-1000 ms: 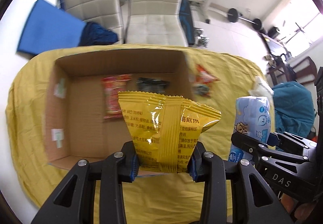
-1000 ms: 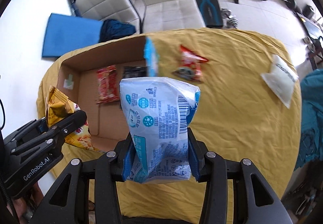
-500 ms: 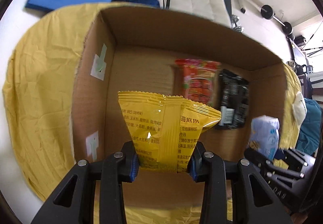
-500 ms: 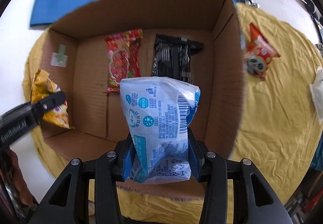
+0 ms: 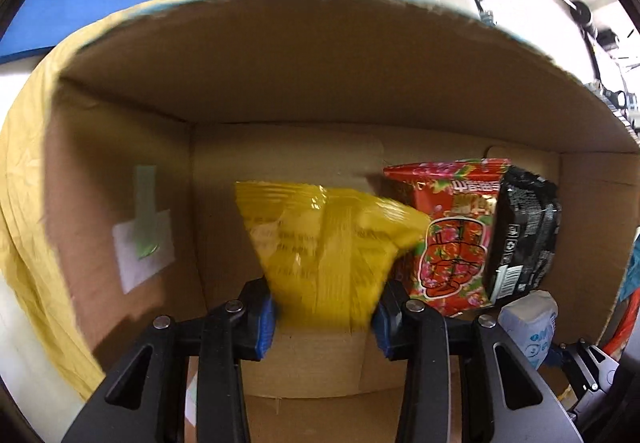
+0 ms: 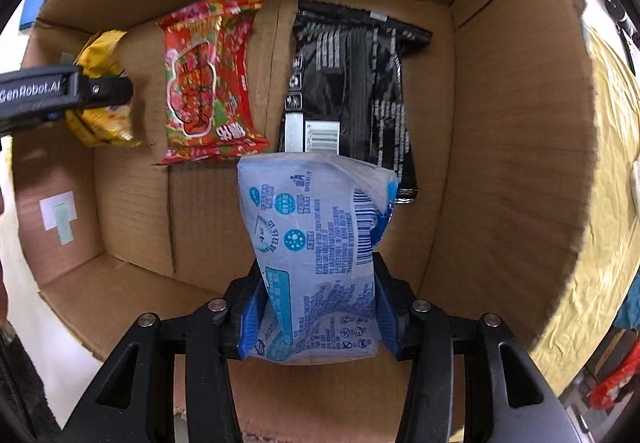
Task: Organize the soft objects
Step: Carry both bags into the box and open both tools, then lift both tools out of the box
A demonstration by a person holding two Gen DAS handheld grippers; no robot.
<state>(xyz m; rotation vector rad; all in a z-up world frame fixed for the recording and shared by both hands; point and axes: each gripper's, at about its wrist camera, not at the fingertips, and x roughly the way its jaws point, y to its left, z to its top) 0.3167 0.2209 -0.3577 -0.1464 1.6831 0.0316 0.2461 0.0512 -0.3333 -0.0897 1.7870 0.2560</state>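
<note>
Two packets already lie flat on the floor of the cardboard box [image 6: 520, 131], side by side toward its far wall: a red floral snack packet [image 6: 208, 79] and, on its right, a black packet [image 6: 360, 91]. Two more are being delivered at once. The left tool [image 5: 324, 317] is down inside the box near its left wall, its jaws just starting to part around the yellow snack bag [image 5: 324, 243], which is still between the pads [image 5: 265, 317] and sits just left of the red packet. The right tool [image 6: 318, 317] hangs over the box's near half, its jaws likewise beginning to ease apart while the pale blue tissue pack [image 6: 316, 239] is still pinched upright between them. I'd judge the sorting about midway: both releases remain, and whatever is left on the yellow-covered tabletop [image 6: 600, 243] outside the box, mostly out of sight here.
</note>
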